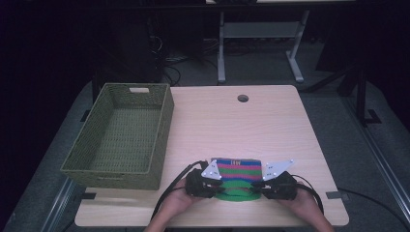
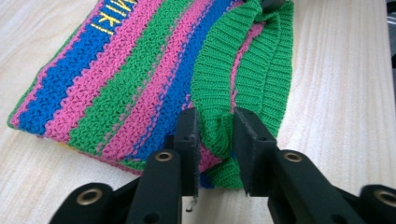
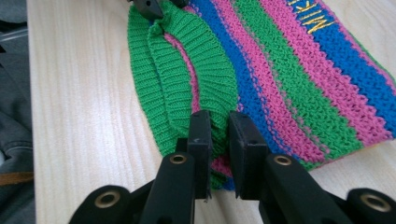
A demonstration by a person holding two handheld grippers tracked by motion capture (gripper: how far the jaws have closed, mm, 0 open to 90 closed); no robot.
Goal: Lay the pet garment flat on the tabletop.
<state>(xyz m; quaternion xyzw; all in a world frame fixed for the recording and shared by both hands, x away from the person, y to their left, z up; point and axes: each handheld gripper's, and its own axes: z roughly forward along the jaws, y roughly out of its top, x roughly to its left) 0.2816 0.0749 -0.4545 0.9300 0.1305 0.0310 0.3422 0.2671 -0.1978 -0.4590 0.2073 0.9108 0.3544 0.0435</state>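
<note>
A folded knitted garment (image 1: pixel 237 170) in blue, pink and green stripes lies near the table's front edge, with a green ribbed band (image 1: pixel 237 195) toward the person. My left gripper (image 1: pixel 203 182) holds its left end and my right gripper (image 1: pixel 275 186) its right end. In the left gripper view the jaws of the left gripper (image 2: pixel 215 128) are shut on a fold of the green ribbed band (image 2: pixel 252 70). The right gripper (image 3: pixel 219 128) pinches the same ribbed band (image 3: pixel 187 74) in the right gripper view. Yellow lettering (image 2: pixel 109 18) runs along a blue stripe.
A green woven basket (image 1: pixel 121 135) stands on the left side of the light wooden table (image 1: pixel 270 125), with nothing in it. A round cable hole (image 1: pixel 242 98) sits near the table's far edge. Desk legs and cables are on the floor behind.
</note>
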